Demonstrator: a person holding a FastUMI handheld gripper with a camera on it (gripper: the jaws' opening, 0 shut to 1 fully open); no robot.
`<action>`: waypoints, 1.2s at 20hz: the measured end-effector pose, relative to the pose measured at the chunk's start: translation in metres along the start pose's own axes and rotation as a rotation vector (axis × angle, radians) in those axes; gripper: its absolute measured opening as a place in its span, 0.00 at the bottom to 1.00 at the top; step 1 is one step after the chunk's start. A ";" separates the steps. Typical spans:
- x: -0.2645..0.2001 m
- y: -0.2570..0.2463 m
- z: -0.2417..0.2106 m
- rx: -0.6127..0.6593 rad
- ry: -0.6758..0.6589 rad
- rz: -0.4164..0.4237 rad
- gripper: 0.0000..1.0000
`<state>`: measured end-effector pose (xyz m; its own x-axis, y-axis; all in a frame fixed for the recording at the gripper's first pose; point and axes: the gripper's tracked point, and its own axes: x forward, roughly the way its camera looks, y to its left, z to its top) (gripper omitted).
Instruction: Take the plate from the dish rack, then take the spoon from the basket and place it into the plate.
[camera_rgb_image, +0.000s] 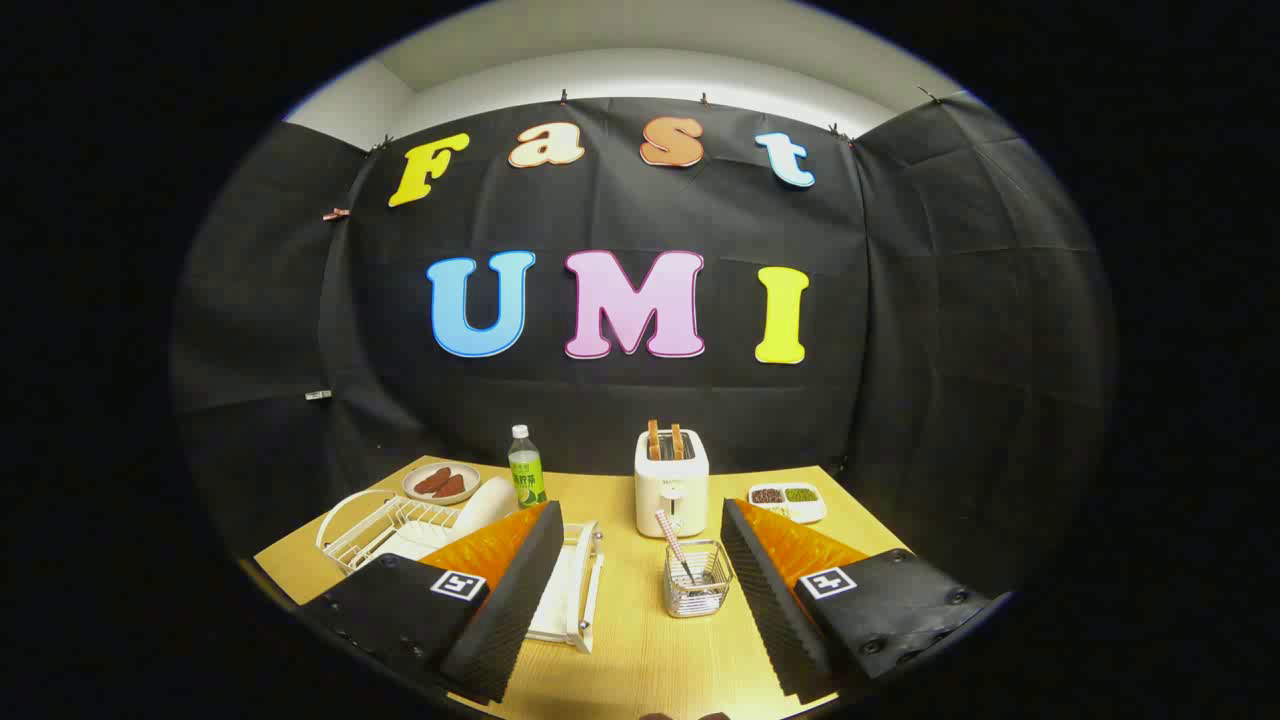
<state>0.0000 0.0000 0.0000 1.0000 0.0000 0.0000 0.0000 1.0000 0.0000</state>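
Gripper (640, 590) held above the wooden worktop (640, 650), fingers spread wide, nothing between them. Just ahead, in the gap toward the right finger: small wire basket (696, 580) with the spoon (674, 545) standing in it, striped handle tilted up and left. Behind the left finger: white dish rack (385, 525), partly hidden; the plate (487, 503) leans in it, pale, tilted. Farther back: green-labelled bottle (525, 466), white toaster (671, 482) with two slices up, a small dish of reddish pieces (441, 483) at left, a divided tray of beans (787, 499) at right.
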 end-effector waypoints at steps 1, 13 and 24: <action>-0.001 0.002 -0.003 -0.002 0.009 0.000 0.98; 0.006 0.015 -0.014 0.000 0.047 -0.005 0.98; 0.044 0.054 -0.006 -0.024 0.139 0.124 0.98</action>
<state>0.0435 0.0542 -0.0064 0.9828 0.1214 -0.1392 -0.1248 0.9921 -0.0157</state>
